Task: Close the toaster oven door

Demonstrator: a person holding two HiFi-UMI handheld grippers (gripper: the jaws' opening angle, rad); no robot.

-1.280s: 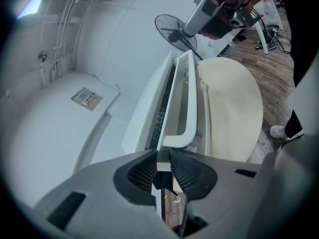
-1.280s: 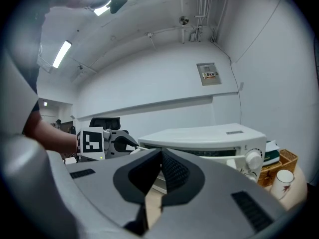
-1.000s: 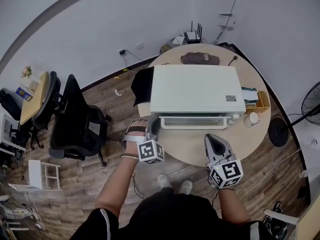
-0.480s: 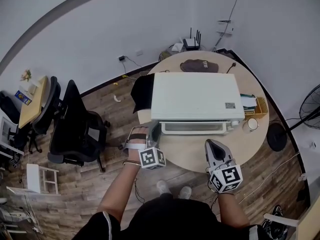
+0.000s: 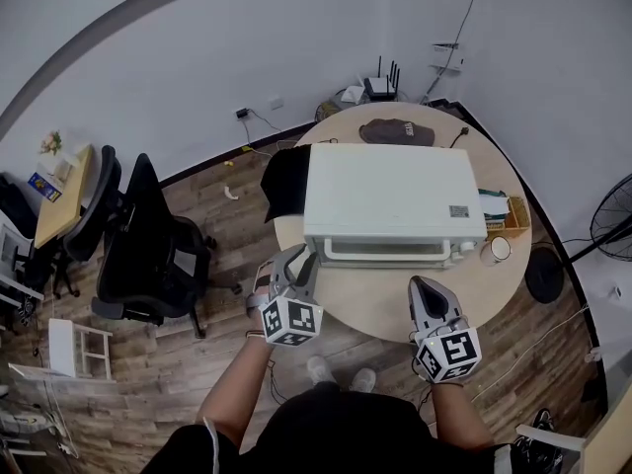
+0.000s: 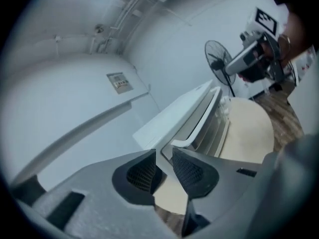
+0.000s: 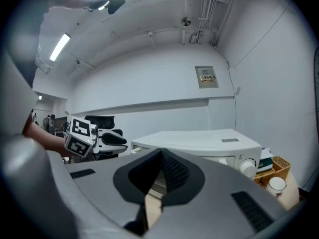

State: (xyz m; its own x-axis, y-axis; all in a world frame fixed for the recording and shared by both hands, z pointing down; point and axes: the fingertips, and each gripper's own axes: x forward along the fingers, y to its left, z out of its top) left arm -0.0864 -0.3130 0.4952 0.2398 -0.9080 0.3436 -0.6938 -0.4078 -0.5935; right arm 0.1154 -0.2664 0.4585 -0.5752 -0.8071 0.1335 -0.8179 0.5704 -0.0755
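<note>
The white toaster oven (image 5: 385, 191) stands on the round wooden table (image 5: 375, 304). Its door looks upright against the front, with the handle (image 5: 383, 257) running along the front edge. My left gripper (image 5: 294, 261) is at the oven's left front corner. Its jaws are opening: in the left gripper view (image 6: 164, 158) a narrow gap shows between the pads, and they press on nothing. The handle's end (image 6: 197, 133) lies just beyond them. My right gripper (image 5: 423, 286) hovers over the table in front of the oven's right half, shut and empty (image 7: 160, 156).
A mug (image 5: 497, 249) and a small basket (image 5: 509, 210) sit right of the oven. A brown cap (image 5: 395, 131) lies behind it, and a black cloth (image 5: 286, 181) hangs at its left. A black office chair (image 5: 148, 235) stands left of the table, a fan (image 5: 612, 220) at the right.
My left gripper has turned and drawn back a little from the oven's left front corner towards me. The right gripper has barely moved.
</note>
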